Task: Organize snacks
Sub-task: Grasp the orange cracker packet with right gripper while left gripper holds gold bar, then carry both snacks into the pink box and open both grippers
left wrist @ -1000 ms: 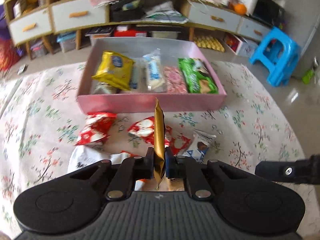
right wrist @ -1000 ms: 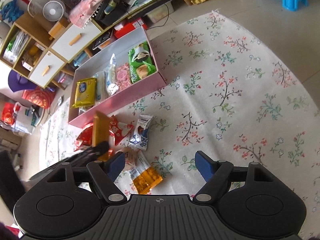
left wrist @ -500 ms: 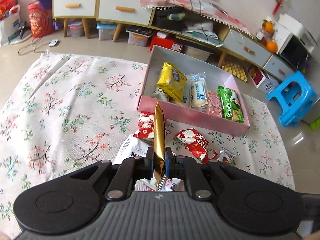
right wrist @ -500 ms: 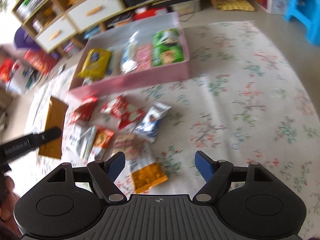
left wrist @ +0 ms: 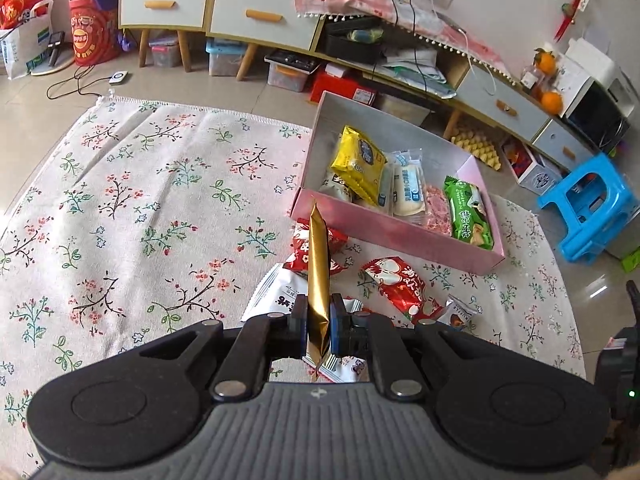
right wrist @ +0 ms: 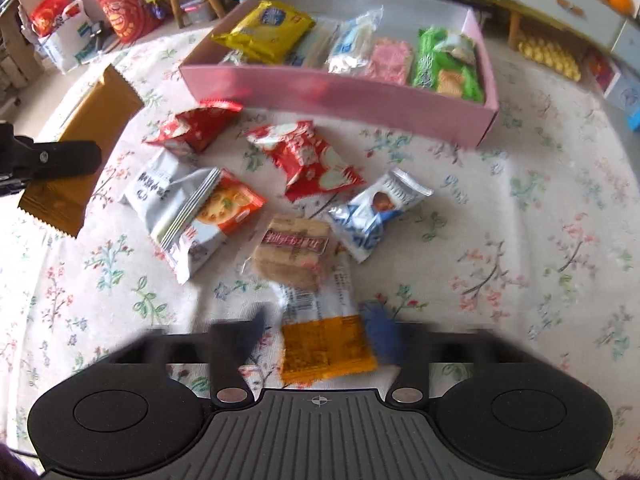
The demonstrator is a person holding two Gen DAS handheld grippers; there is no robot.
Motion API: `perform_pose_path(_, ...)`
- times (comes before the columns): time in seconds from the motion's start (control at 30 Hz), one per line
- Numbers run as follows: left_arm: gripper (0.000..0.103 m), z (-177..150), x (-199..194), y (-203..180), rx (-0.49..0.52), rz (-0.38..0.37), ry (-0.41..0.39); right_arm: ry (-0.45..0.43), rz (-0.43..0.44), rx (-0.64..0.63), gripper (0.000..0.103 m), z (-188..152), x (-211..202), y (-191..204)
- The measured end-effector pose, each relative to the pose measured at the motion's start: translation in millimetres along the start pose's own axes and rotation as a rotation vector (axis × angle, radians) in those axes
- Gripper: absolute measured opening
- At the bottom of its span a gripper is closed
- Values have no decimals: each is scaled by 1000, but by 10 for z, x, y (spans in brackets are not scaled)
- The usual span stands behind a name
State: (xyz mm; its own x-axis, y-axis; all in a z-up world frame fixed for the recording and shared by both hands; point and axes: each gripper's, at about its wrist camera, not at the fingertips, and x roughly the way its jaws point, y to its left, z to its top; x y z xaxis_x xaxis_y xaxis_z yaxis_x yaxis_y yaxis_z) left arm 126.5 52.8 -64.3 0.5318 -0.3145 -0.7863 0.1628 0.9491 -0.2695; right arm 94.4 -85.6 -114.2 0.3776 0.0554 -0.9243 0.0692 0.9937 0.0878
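My left gripper point(left wrist: 318, 320) is shut on a gold foil snack packet point(left wrist: 318, 276), held upright above the rug; the packet also shows in the right wrist view point(right wrist: 80, 148). A pink box point(left wrist: 396, 236) holds yellow, white, pink and green snacks. Several loose snacks lie in front of it: red packets point(right wrist: 308, 152), a grey and orange packet point(right wrist: 192, 216), a blue and silver packet point(right wrist: 376, 208). My right gripper point(right wrist: 316, 340) is open, blurred, its fingers on either side of a clear and orange biscuit packet point(right wrist: 316, 292) on the rug.
A floral rug point(left wrist: 140, 208) covers the floor. Low cabinets with drawers point(left wrist: 216, 8) run along the back wall. A blue stool point(left wrist: 592, 208) stands at the right. Bags point(left wrist: 24, 36) stand at the far left.
My left gripper has lifted and swung left with the gold packet. My right gripper has come down and forward over the biscuit packet, and its fingers have narrowed around it.
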Motion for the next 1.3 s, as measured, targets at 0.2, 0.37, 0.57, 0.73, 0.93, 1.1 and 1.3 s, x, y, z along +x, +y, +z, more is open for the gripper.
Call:
perform_pose_path(0.2, 9, -3, -31, 20, -10, -4, -4, 3, 74, 30, 38, -35, -208, 13)
perform_pose_path(0.37, 9, -2, -51, 33, -17, -6, -8, -26, 137, 105, 38, -60, -383, -166)
perform_pose_path(0.57, 9, -6, -46, -1, -8, -9, -9, -95, 148, 198, 38, -98, -578, -409)
perform_pose_path(0.73, 9, -4, -33, -17, -2, -10, -12, -109, 100, 255, 38, -43, -563, -568)
perform_pose_path(0.93, 9, 34, -18, 30, -12, -3, -17, -142, 84, 287, 38, 2, -583, -665)
perform_pose_path(1.1, 9, 88, -20, 109, -39, 3, -34, -153, 65, 325, 38, 45, -572, -782)
perform_pose_path(1.3, 9, 121, -6, 75, -38, 0, -42, -173, 54, 350, 38, 72, -595, -868)
